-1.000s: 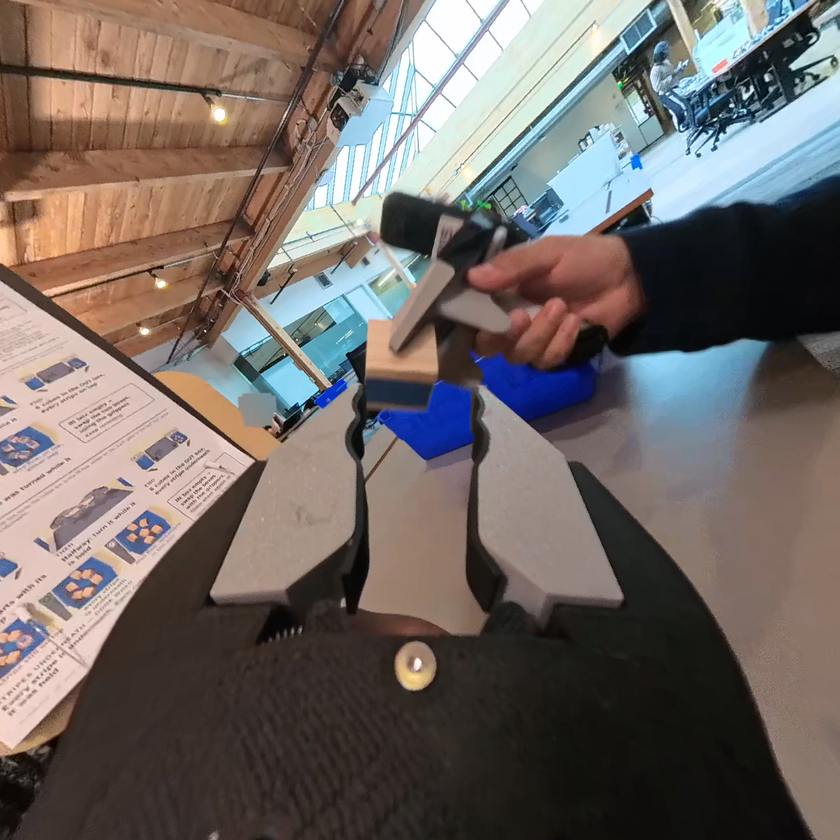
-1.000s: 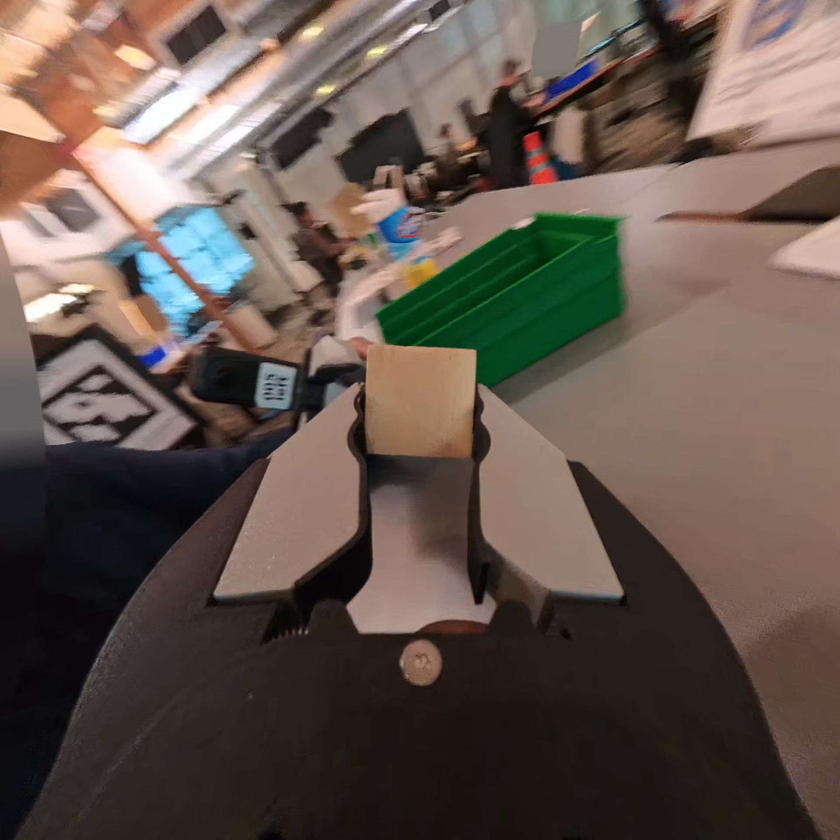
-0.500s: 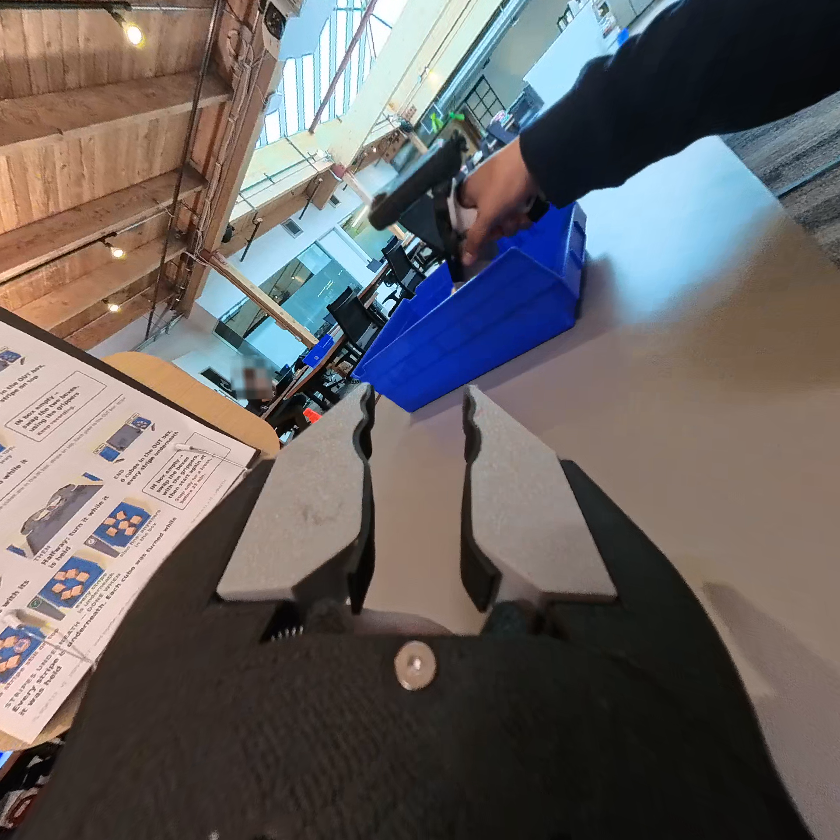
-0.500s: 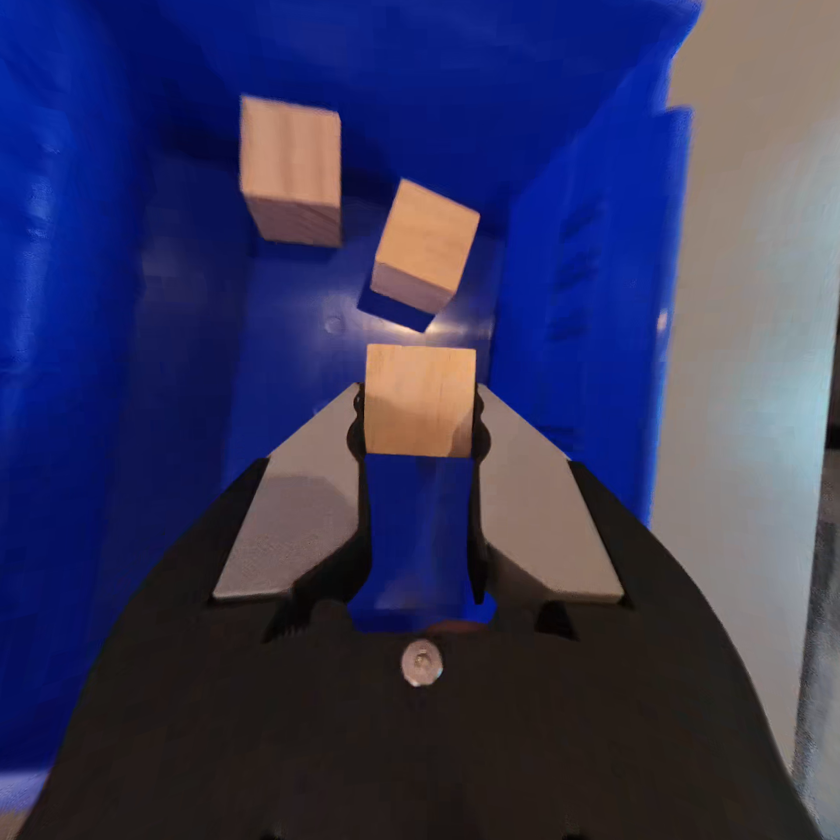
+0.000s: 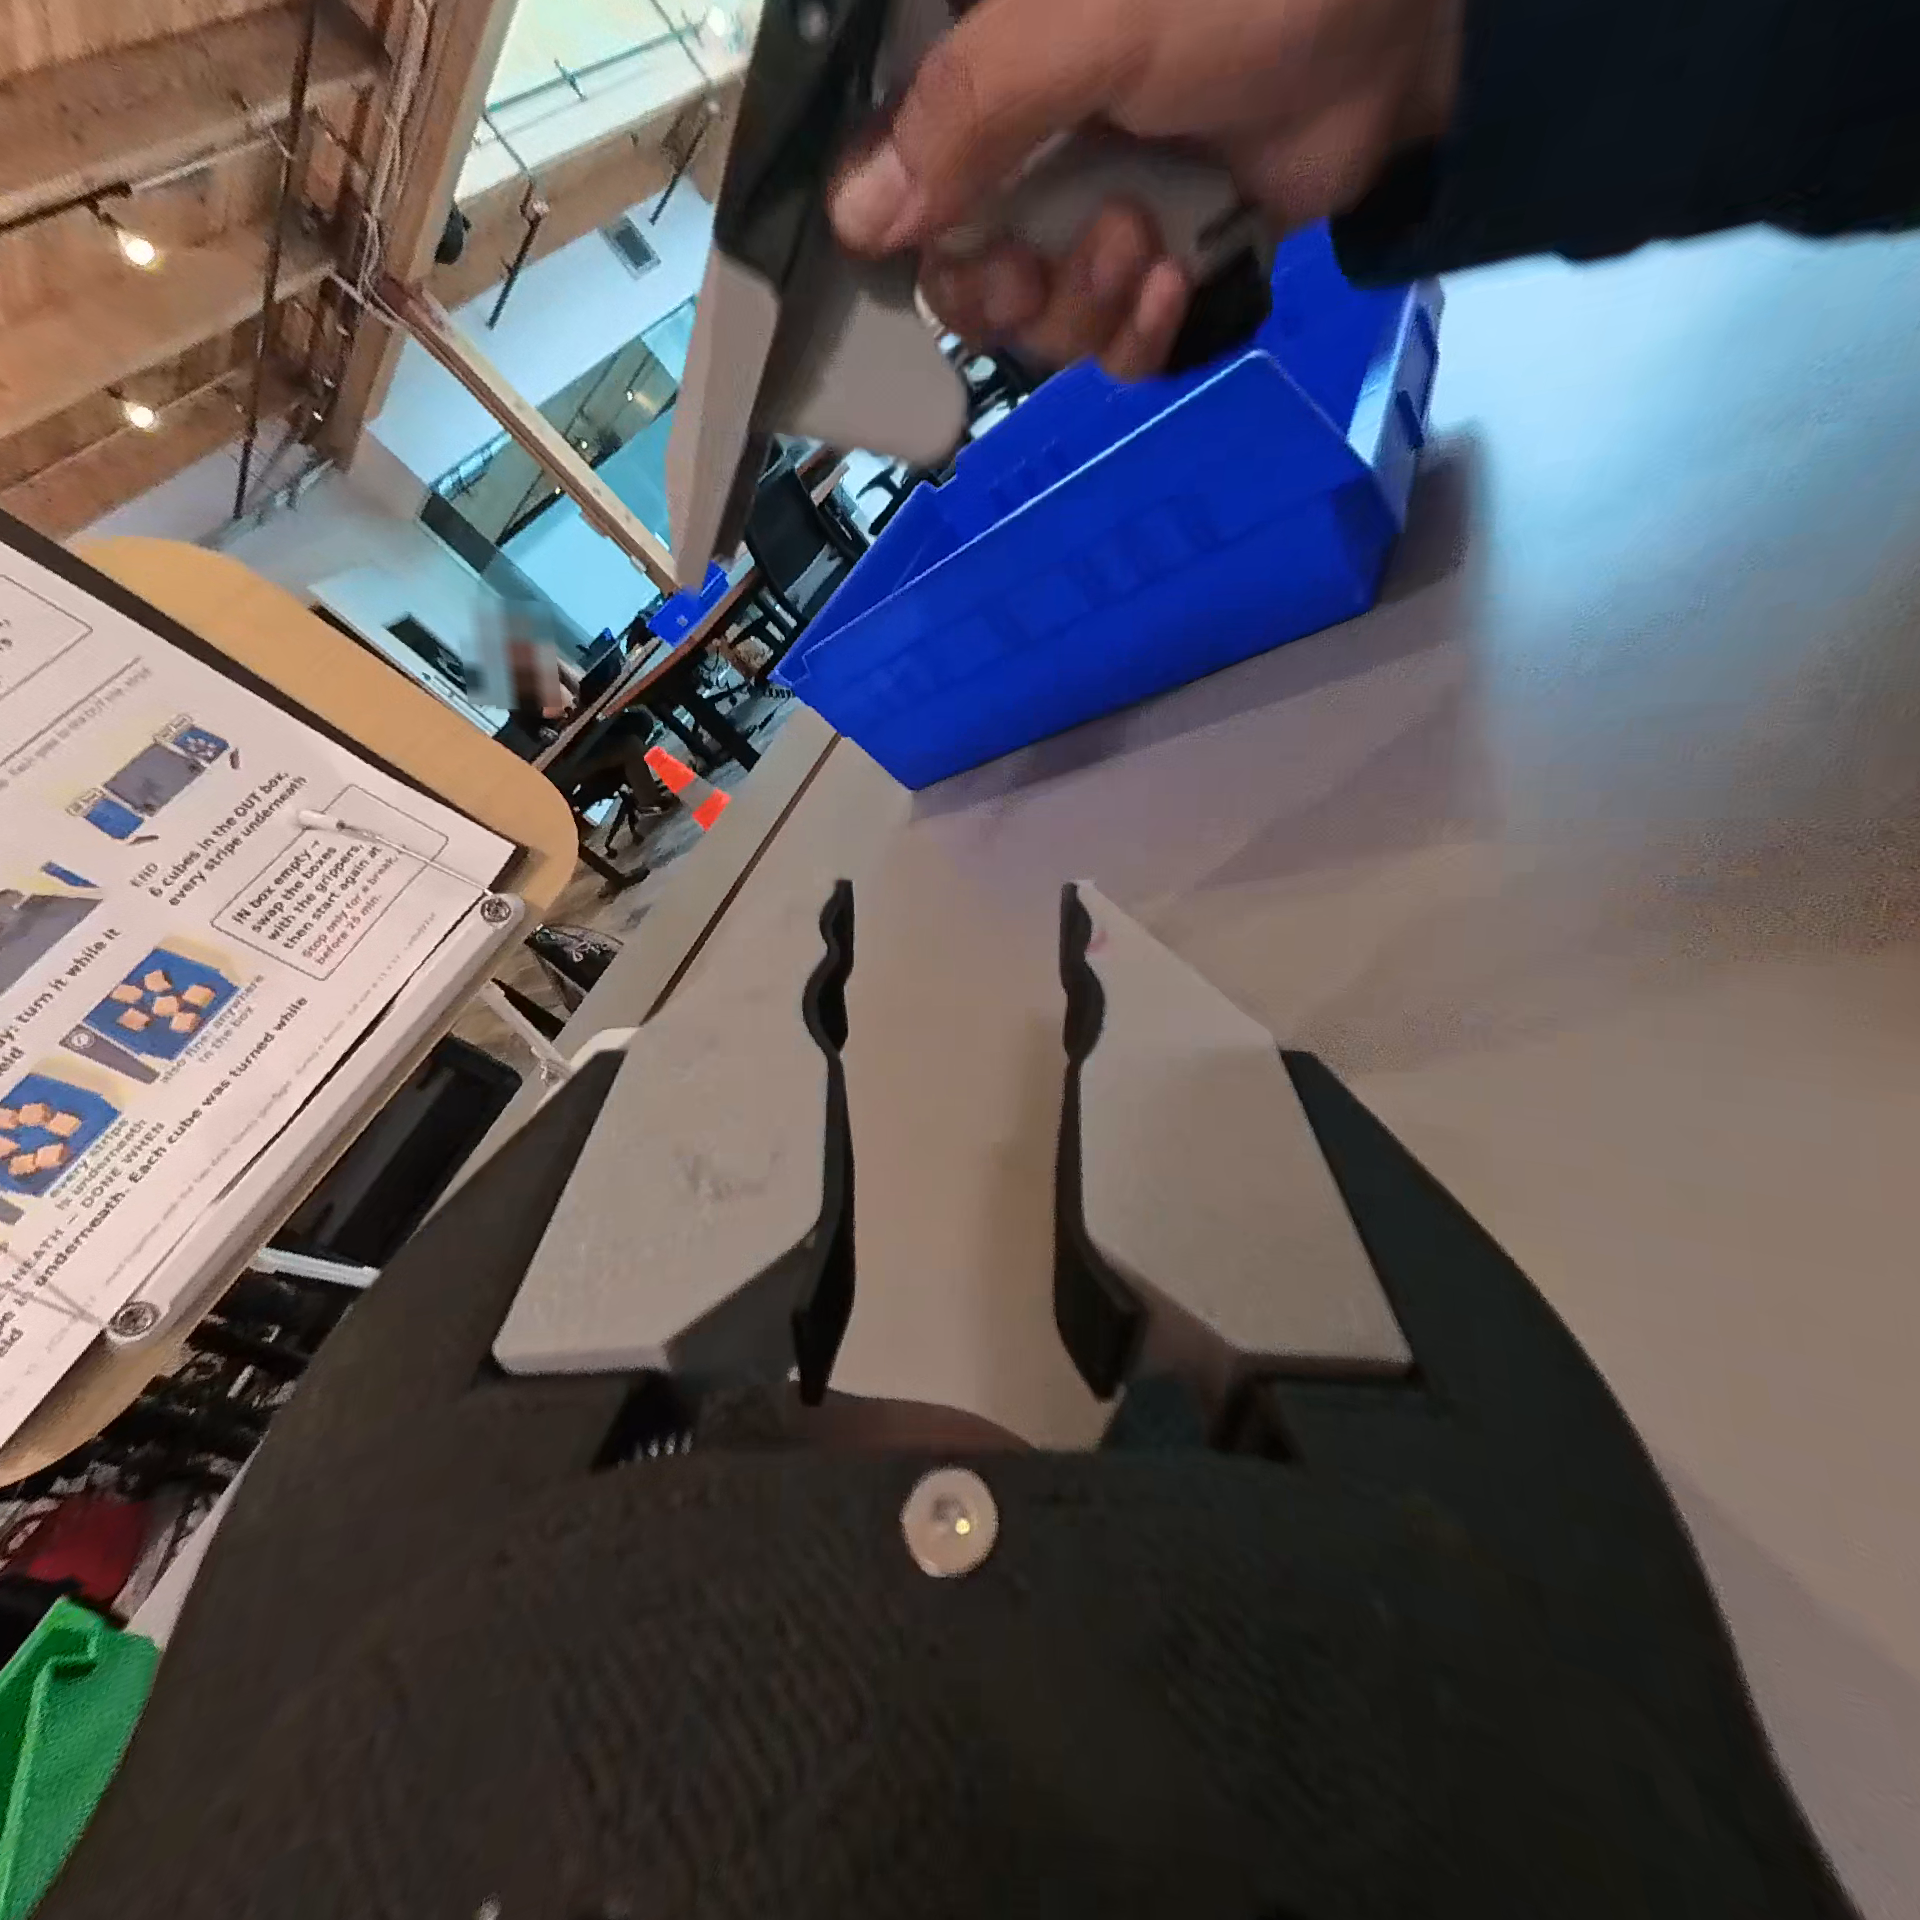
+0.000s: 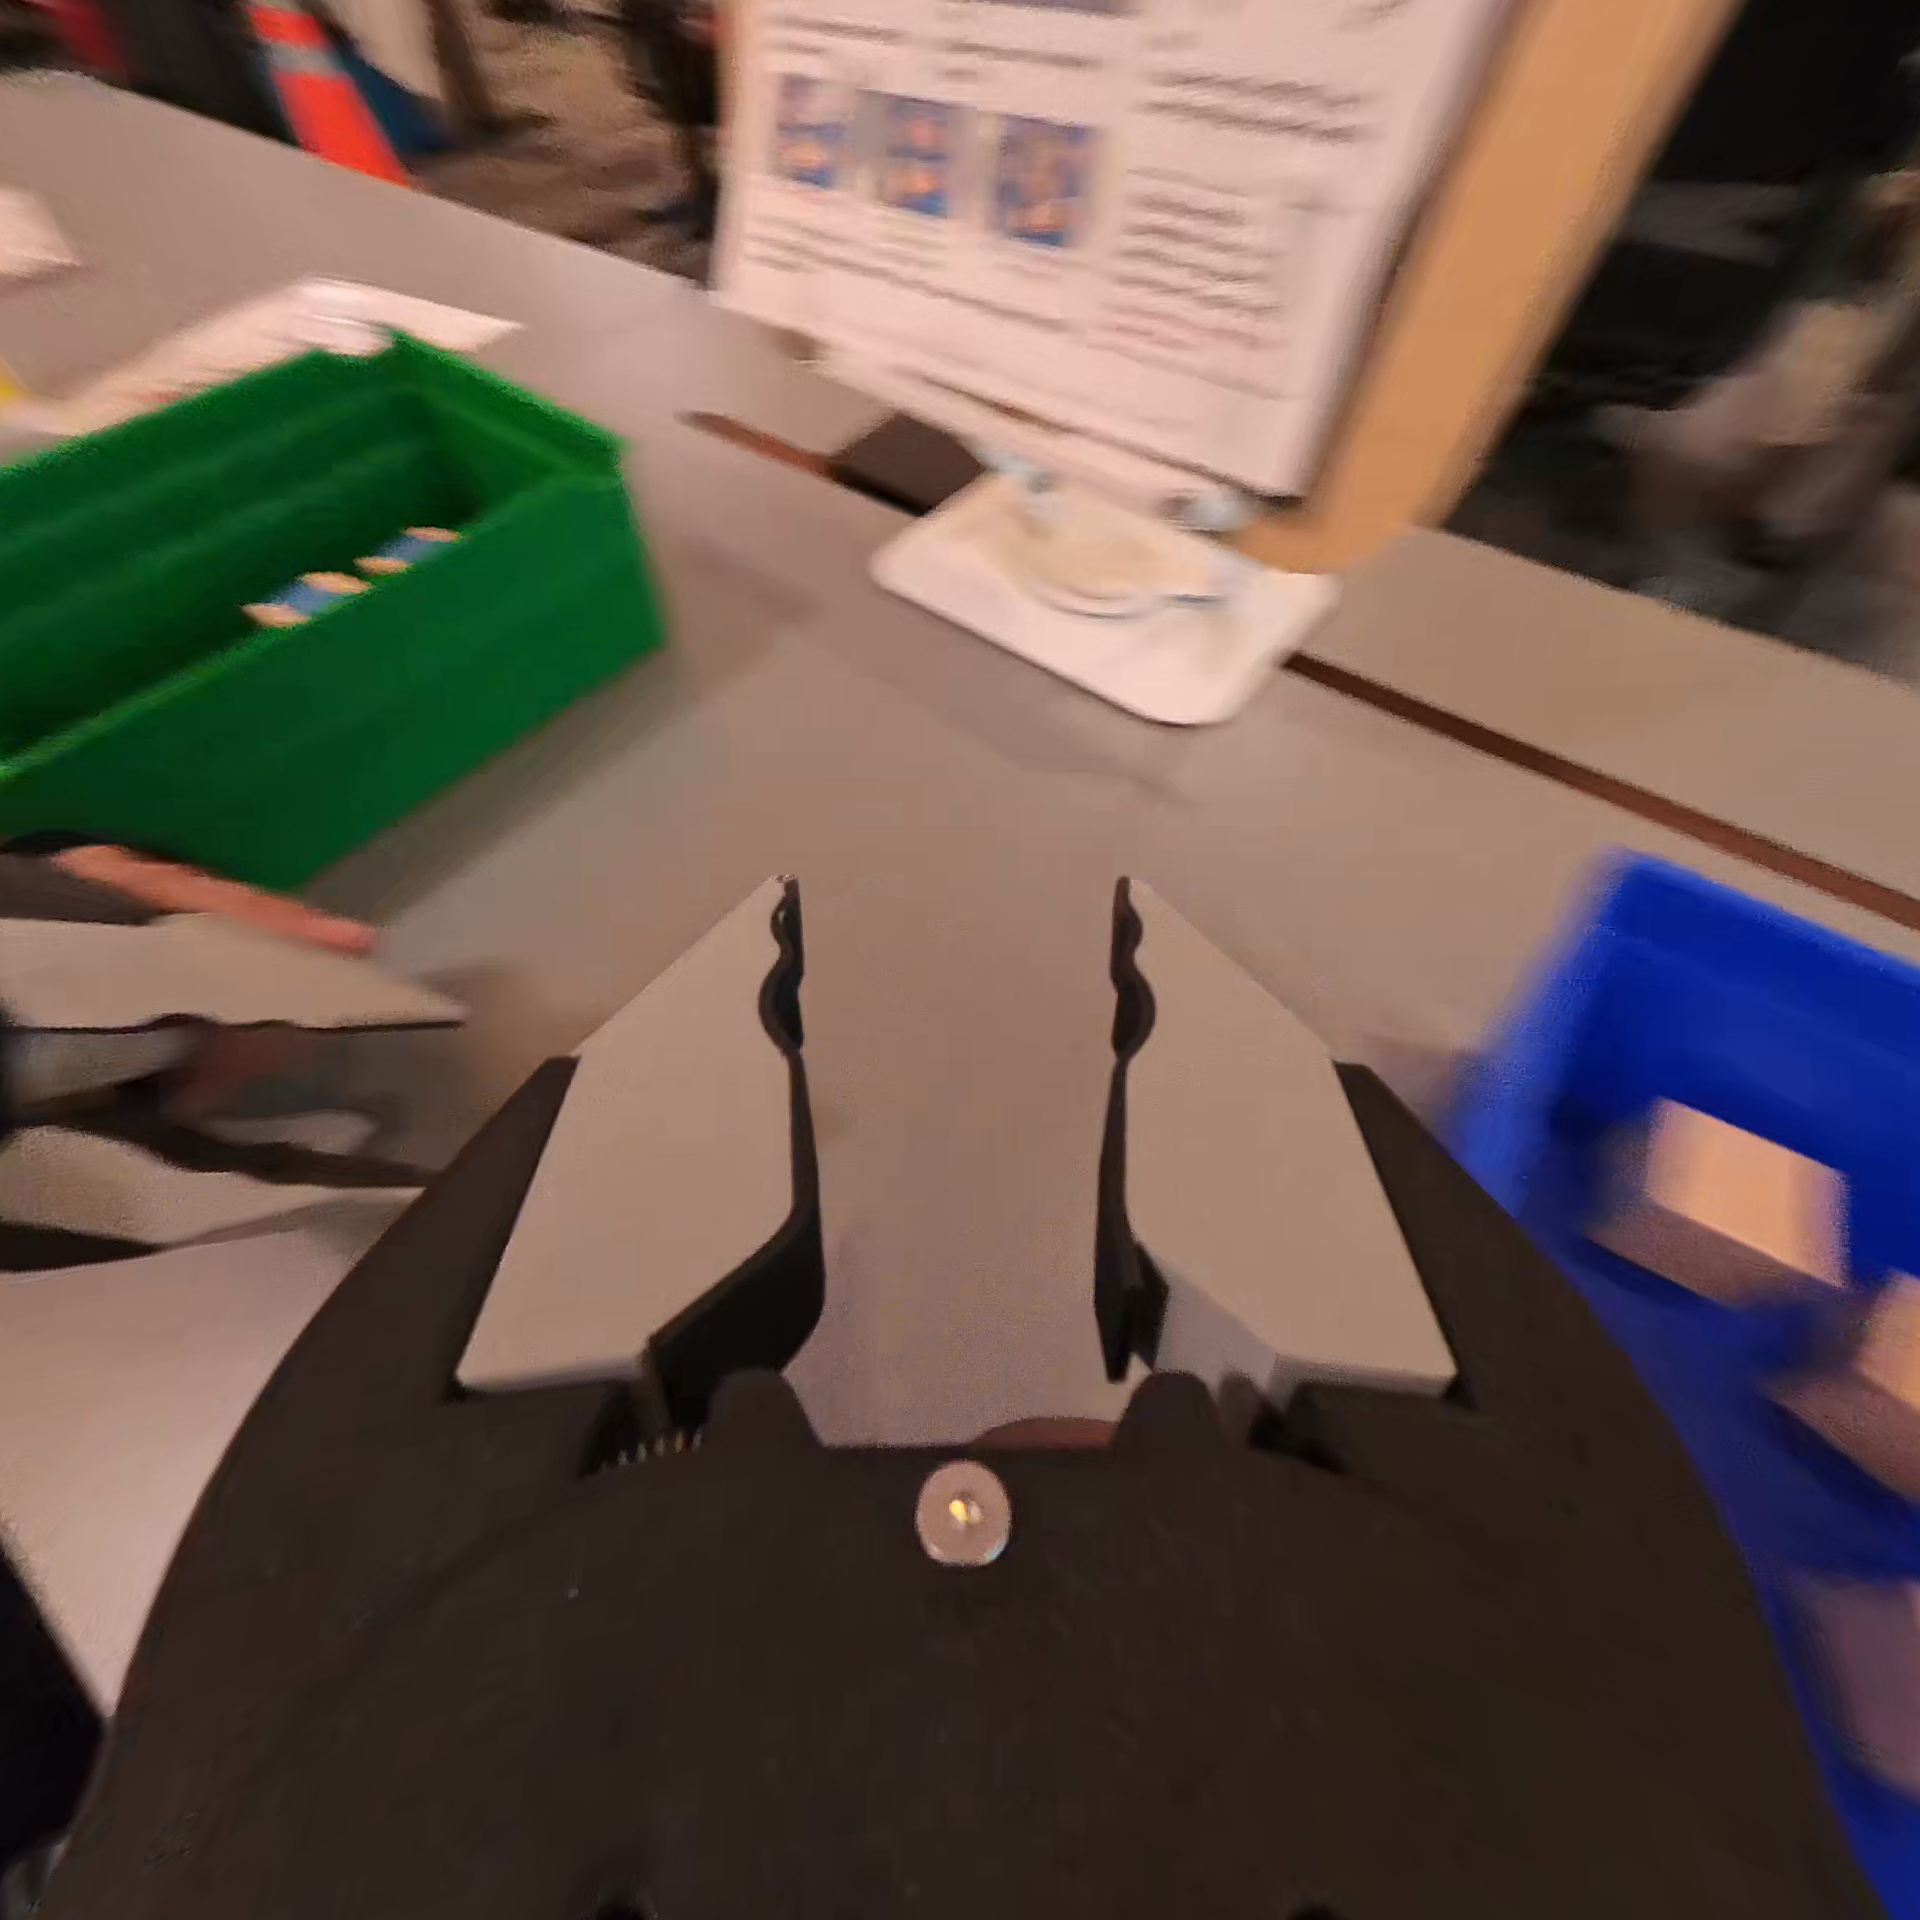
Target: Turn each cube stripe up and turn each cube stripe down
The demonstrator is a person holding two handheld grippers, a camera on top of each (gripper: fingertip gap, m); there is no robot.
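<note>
My left gripper [image 5: 951, 909] is open and empty, low over the grey table. My right gripper [image 6: 954, 904] is open and empty; it also shows blurred in the left wrist view [image 5: 790, 343], held by a hand above the blue bin [image 5: 1122, 582]. In the right wrist view the blue bin [image 6: 1714, 997] is at the right edge with a wooden cube [image 6: 1735, 1195] inside. The green bin [image 6: 312, 623] at the left holds several cubes [image 6: 343, 582] with blue stripes up.
An instruction sheet on a wooden stand [image 5: 208, 935] is at the left of the left wrist view; it also shows in the right wrist view [image 6: 1091, 208] on a white base [image 6: 1101, 592]. A corner of the green bin [image 5: 52, 1725] is at lower left.
My right gripper let go of the wooden cube in the blue bin, opened and swung out toward the green bin. My left gripper stayed open and tilted down toward the table.
</note>
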